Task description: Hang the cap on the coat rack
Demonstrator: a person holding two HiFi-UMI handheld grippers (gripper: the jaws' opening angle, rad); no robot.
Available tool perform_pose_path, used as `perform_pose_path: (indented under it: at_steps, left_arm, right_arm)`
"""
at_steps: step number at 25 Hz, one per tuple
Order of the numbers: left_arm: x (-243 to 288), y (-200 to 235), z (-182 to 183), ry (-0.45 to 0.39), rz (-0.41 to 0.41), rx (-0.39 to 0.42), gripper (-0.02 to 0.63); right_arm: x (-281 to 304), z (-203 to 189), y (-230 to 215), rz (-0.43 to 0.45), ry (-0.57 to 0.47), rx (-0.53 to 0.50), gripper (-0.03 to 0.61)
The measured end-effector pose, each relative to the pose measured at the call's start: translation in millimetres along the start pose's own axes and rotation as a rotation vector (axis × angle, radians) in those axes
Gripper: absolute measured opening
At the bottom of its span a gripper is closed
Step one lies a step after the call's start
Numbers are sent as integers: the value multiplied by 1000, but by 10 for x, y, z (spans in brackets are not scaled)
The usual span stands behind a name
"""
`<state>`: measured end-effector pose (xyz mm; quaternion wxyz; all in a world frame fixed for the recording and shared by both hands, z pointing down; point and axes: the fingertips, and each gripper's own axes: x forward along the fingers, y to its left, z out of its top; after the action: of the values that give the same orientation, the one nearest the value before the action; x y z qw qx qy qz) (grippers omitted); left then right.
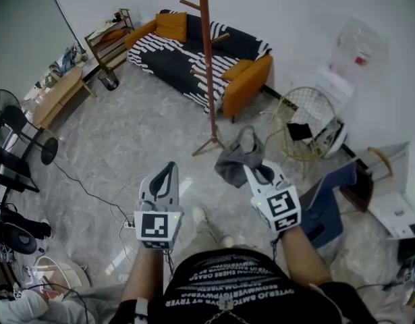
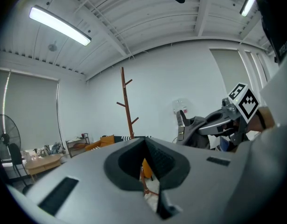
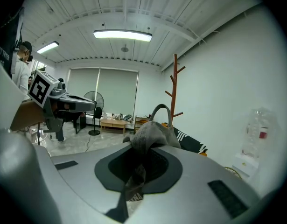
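The right gripper (image 1: 252,172) is clamped on a grey cap (image 1: 238,158); in the right gripper view a fold of the fabric is pinched between its jaws, the crown bunches up just above them, and the back strap arches over the top. The cap is held in the air above the floor (image 1: 126,147), near the foot of the wooden coat rack (image 1: 208,66) but apart from it; the rack stands upright on the floor, just in front of a striped sofa (image 1: 194,56) with orange cushions along the far wall. The left gripper (image 1: 168,173) is held level beside the right, apart from it; its jaws meet at the tips with nothing between them.
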<state>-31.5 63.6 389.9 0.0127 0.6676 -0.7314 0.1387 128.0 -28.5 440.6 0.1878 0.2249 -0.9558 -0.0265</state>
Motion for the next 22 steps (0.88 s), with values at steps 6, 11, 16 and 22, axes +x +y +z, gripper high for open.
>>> perform_pose_path:
  at_steps: [6, 11, 16, 22]
  left_arm:
    - [184, 137, 18, -11, -18, -27, -6]
    - [406, 281, -30, -4, -28, -13, -6]
    - [690, 383, 43, -21, -46, -34, -6]
    - [979, 546, 49, -7, -75, -7, -6]
  right_arm:
    - [170, 21, -77, -15, 11, 8, 17]
    - [340, 38, -164, -22, 27, 15, 17]
    - [543, 110, -279, -26, 39, 28, 17]
    - [810, 177, -416, -32, 38, 30, 17]
